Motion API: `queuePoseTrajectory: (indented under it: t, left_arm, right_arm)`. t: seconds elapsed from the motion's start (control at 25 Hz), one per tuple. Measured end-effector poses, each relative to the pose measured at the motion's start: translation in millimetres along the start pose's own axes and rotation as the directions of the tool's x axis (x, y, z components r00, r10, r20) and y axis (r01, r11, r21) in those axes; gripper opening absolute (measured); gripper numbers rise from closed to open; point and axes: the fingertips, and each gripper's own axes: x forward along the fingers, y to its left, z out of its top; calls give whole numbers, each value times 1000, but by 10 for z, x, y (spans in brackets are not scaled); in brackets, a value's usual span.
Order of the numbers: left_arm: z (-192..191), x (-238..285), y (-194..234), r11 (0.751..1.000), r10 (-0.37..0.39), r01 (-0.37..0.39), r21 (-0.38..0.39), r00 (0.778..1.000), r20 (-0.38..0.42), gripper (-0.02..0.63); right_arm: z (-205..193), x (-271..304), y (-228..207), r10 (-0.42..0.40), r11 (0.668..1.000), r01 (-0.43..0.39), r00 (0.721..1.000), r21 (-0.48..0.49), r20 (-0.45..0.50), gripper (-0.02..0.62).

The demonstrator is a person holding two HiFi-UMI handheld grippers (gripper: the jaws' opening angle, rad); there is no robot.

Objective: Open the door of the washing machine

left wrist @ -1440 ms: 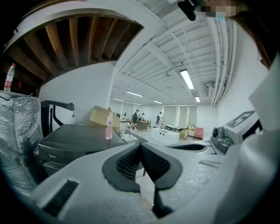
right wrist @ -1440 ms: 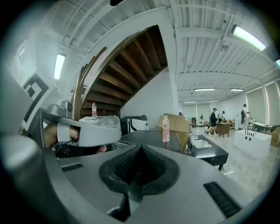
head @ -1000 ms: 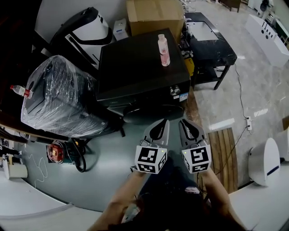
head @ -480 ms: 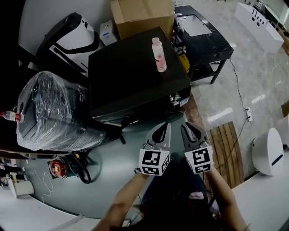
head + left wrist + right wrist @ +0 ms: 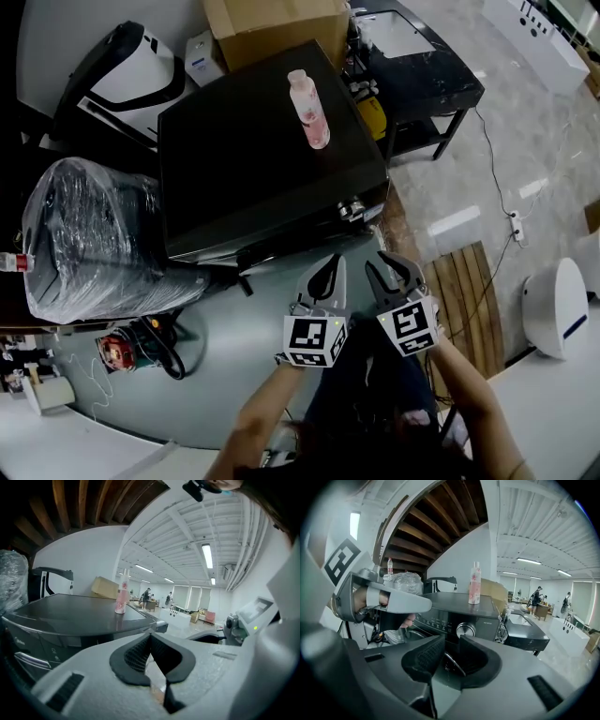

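Observation:
The black washing machine [image 5: 253, 159] stands in the middle of the head view, with a pink bottle [image 5: 307, 110] on its top. Its round door [image 5: 281, 246] shows as a dark bulge on the front, closed. Both grippers hover side by side just in front of it, apart from it. My left gripper [image 5: 323, 279] is shut and empty, its tips meeting [image 5: 151, 637]. My right gripper [image 5: 389, 274] is opening, with a gap between its pads [image 5: 451, 644] and nothing held. Through that gap I see the door's rim [image 5: 452, 663], below the silver knob [image 5: 465, 630].
A plastic-wrapped appliance [image 5: 94, 234] stands left of the washer, a cardboard box [image 5: 272, 23] behind it and a black low table [image 5: 422, 75] to the right. A wooden slatted board [image 5: 464, 300] and a cable lie on the floor at right. A red tool [image 5: 111, 352] lies lower left.
Both grippers have sunk and come closer to the washer's front. The right gripper's jaws have parted; the left stays shut.

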Motion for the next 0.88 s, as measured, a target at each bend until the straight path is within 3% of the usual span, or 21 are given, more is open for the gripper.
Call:
queuePoseTrajectory:
  t: [0.88]
  left_arm:
    - [-644, 585, 506, 972, 225, -225, -68, 974, -6, 14]
  right_arm:
    - [-986, 991, -364, 207, 966, -221, 972, -135, -116, 114]
